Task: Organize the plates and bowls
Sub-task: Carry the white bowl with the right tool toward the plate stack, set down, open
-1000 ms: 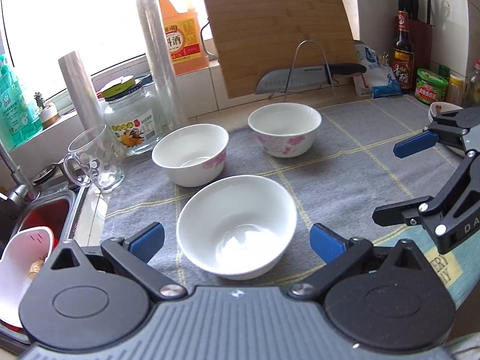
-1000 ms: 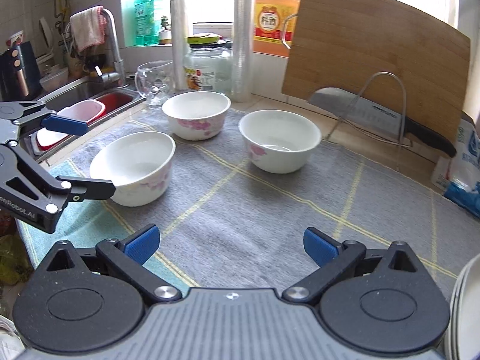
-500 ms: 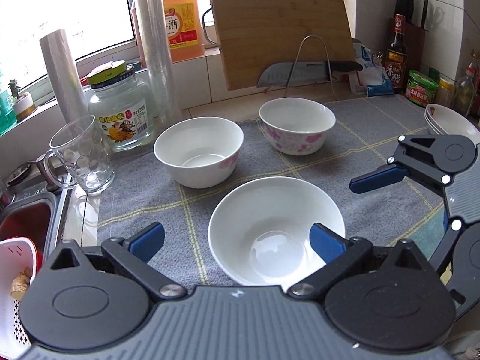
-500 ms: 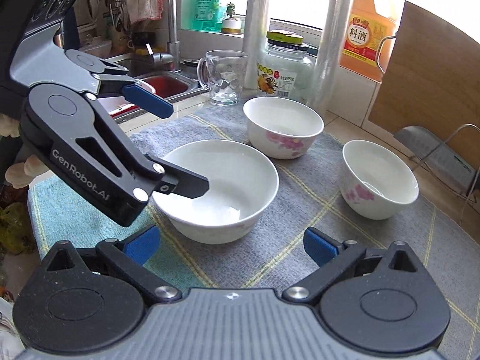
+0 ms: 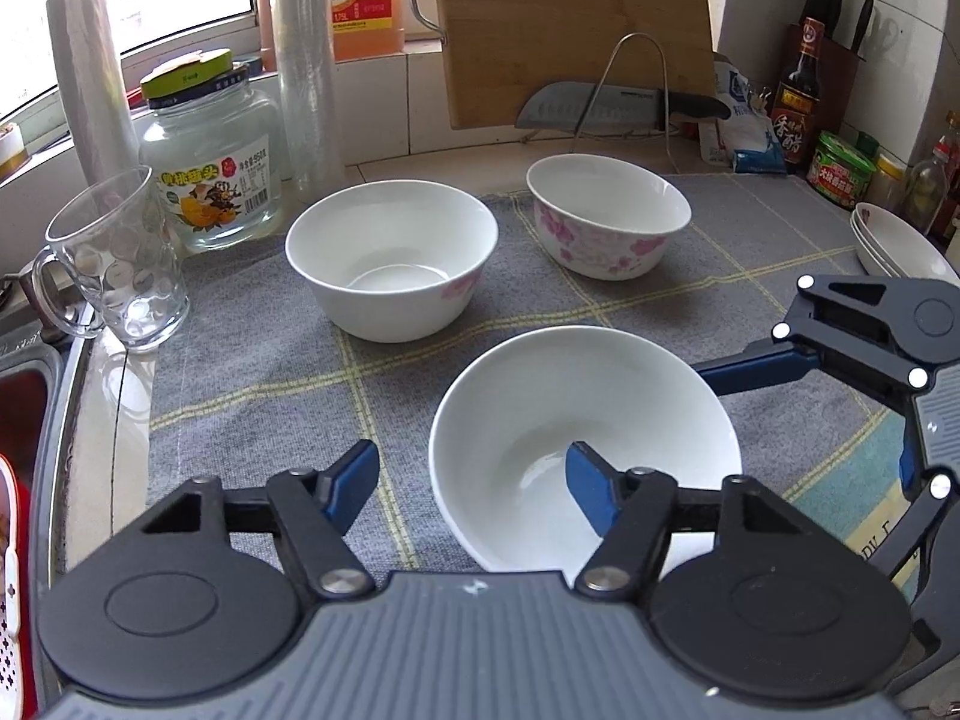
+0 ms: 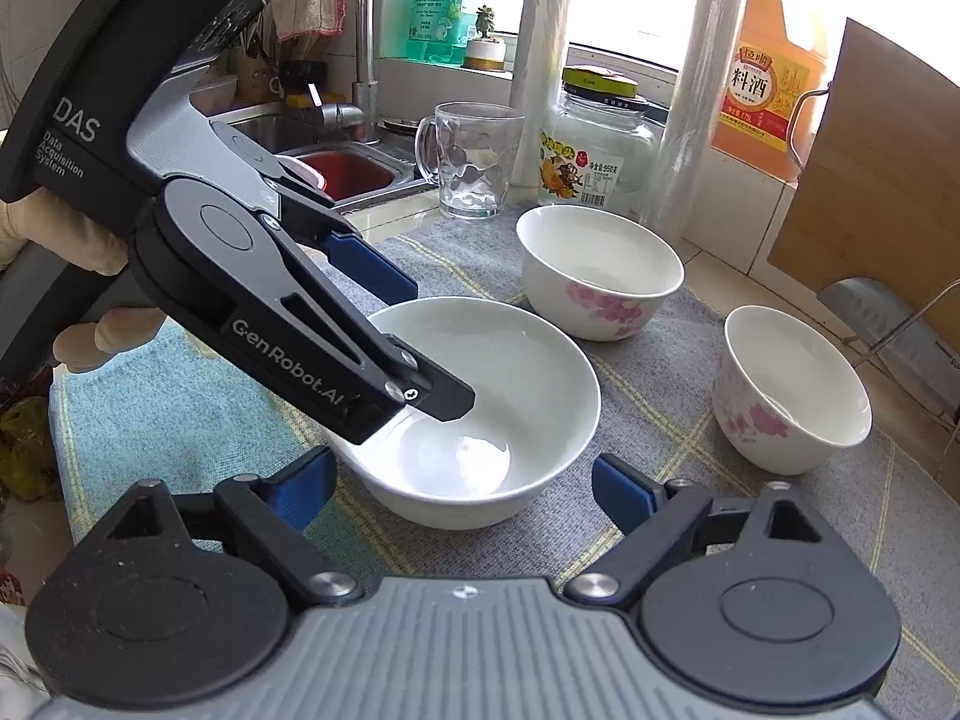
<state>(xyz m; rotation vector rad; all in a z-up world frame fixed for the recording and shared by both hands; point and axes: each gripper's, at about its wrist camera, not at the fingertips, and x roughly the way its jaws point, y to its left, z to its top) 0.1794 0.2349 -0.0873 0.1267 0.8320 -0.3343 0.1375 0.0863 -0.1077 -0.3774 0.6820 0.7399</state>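
Note:
Three white bowls with pink flowers stand on a grey checked mat [image 5: 252,360]. The nearest bowl [image 5: 600,420] [image 6: 510,396] is the widest. My left gripper [image 5: 471,489] is open and straddles its left rim, with one finger inside the bowl and one outside. My right gripper [image 6: 462,486] is open just in front of the same bowl, and shows at the right in the left wrist view [image 5: 750,369]. A middle bowl [image 5: 393,264] [image 6: 600,270] and a far bowl [image 5: 609,213] [image 6: 795,399] stand behind. Stacked white plates [image 5: 894,240] sit at the far right.
A glass mug [image 5: 114,264], a glass jar [image 5: 213,156], wrap rolls [image 5: 306,60] and an orange bottle [image 6: 768,66] line the back. A cutting board [image 5: 576,24] and cleaver [image 5: 600,108] lean on a rack. A sink [image 6: 342,171] lies left. Sauce jars [image 5: 840,168] stand far right.
Both grippers have moved in on the nearest bowl. The left gripper has narrowed and now has one finger inside the rim. The right gripper has swung left to face the bowl.

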